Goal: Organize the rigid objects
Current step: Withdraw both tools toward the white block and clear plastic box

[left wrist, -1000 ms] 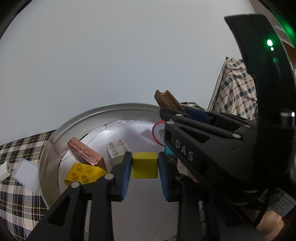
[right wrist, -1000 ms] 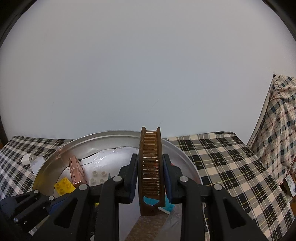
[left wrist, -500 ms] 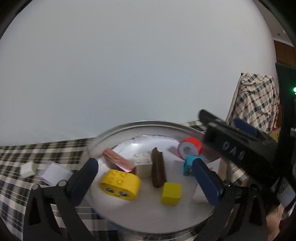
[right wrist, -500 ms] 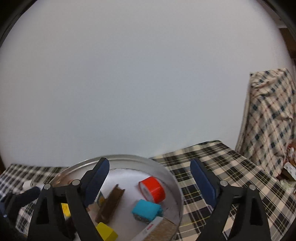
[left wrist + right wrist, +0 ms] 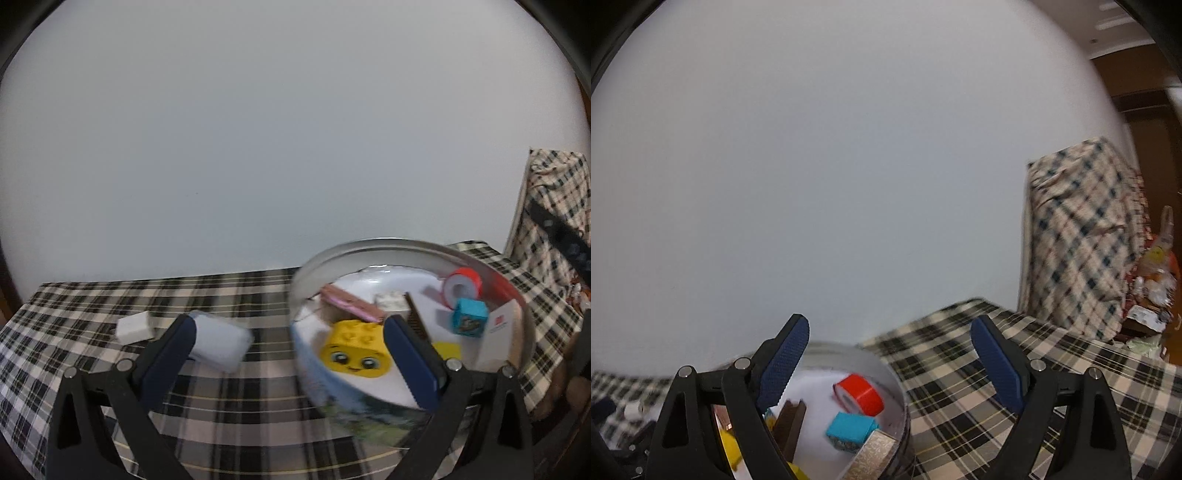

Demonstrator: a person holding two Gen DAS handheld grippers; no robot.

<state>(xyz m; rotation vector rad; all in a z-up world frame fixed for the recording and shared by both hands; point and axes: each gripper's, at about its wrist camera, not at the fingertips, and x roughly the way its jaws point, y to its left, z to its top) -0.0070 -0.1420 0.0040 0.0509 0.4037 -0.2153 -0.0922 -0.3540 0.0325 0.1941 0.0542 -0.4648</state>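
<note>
Both grippers empty, jaws spread wide. Left gripper [image 5: 288, 350] hangs above the checked tablecloth [image 5: 92, 306], just left of the round metal tin [image 5: 369, 245]; right gripper [image 5: 890, 362] is raised above the tin's right side, facing mostly wall.

Landmark = the tin. Inside it:
- yellow smiley brick [image 5: 352, 349] at the near-left wall
- pink flat bar [image 5: 351, 304] behind the brick
- white studded brick [image 5: 389, 300] toward the back
- brown comb [image 5: 415, 321] lying roughly centre, partly behind the left gripper's right finger
- yellow cube [image 5: 447, 350] near centre-front
- blue cube [image 5: 467, 319] right of centre
- red tape roll [image 5: 463, 286] at the back-right wall
- white card box [image 5: 496, 339] leaning on the right wall

Outside the tin, to its left on the cloth: pale translucent box [image 5: 219, 345] just beside the left gripper's left finger, and a small white block [image 5: 135, 328] further left. Frame is motion-blurred, so neither can be identified more closely.

Judgement: between picks. Tin is mostly loaded; the two pale items outside look like the remaining work, assuming they belong to the set.

Next move likely calls for the left gripper: lower over the translucent box, straddle it and close. The box looks wide and smooth; grip across the short side, or it may slip.
</note>
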